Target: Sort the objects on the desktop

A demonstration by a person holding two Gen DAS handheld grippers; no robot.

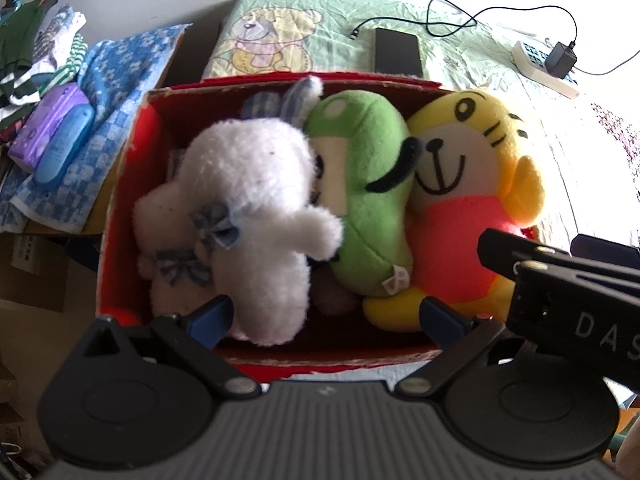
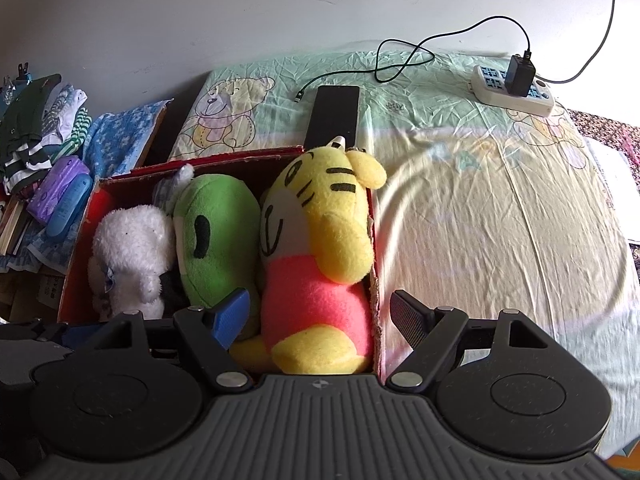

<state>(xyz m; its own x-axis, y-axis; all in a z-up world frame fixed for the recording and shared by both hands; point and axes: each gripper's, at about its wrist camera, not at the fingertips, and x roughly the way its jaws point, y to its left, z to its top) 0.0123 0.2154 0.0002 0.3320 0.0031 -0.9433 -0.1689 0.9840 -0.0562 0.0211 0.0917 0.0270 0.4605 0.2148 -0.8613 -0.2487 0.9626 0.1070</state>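
Toys fill the red box (image 1: 124, 216) on the bed (image 2: 500, 220), side by side: white plush (image 1: 244, 196), green plush (image 1: 360, 184), tiger (image 1: 472, 168), each lying lengthwise away from the cameras. The left gripper (image 1: 324, 316) hovers at the box's near rim, jaws wide apart and holding nothing, spanning the white plush's foot to the tiger's foot. The right gripper (image 2: 324, 316) sits nearer the tiger (image 2: 320, 248), jaws equally wide and empty, straddling its pink body and the box's right wall. The phone (image 2: 334, 114) lies beyond the box, well apart.
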